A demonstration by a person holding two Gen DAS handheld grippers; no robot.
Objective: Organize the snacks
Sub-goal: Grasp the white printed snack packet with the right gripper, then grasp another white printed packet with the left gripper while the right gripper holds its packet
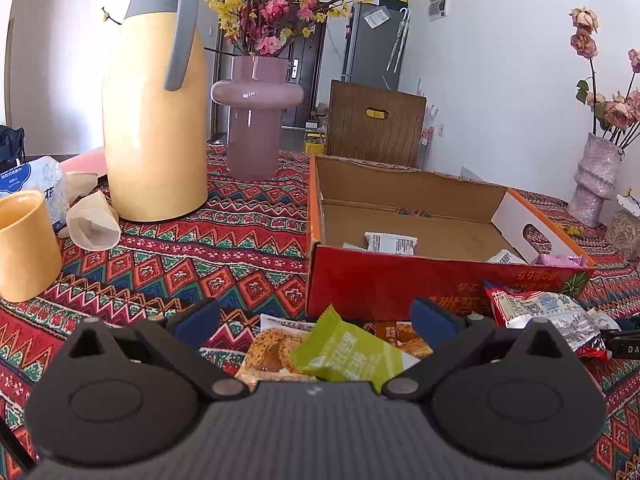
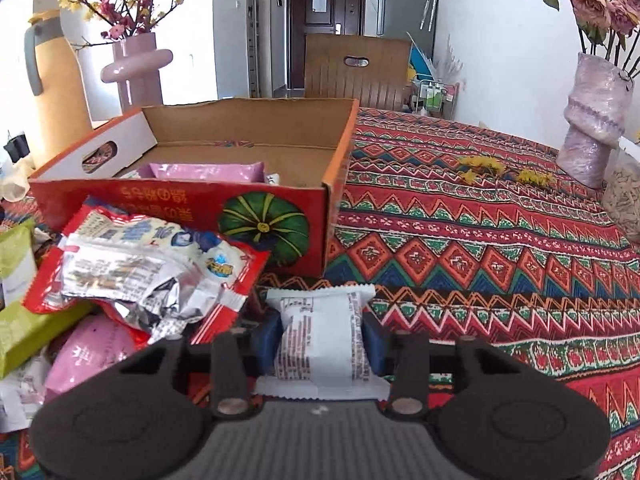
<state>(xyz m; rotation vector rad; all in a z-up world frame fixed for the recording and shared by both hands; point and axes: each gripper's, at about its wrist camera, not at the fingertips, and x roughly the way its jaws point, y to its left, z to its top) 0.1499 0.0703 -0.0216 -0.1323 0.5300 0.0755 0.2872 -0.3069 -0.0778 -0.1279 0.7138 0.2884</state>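
Gripping a white snack packet (image 2: 322,332), right hand-held gripper (image 2: 320,334) pads press its sides; lift clear, then drop inside the red cardboard box (image 2: 276,204). Left hand-held gripper (image 1: 316,316) open over a green packet (image 1: 348,350); keep it out of the way

Cardboard box (image 2: 192,200) on the worktop (image 2: 480,240), packets inside. Snack pile (image 2: 140,272) before it. Jug (image 1: 156,120) and vase (image 1: 256,120) to its left.

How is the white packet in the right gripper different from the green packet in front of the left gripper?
The white snack packet is pinched between the right gripper's blue pads; the green snack packet lies loose between the left gripper's wide-open fingers, untouched. The white one shows small black print, the green one large white characters. The white one is by itself on the tablecloth; the green one rests tilted on other packets. Both are sealed and still outside the cardboard box.
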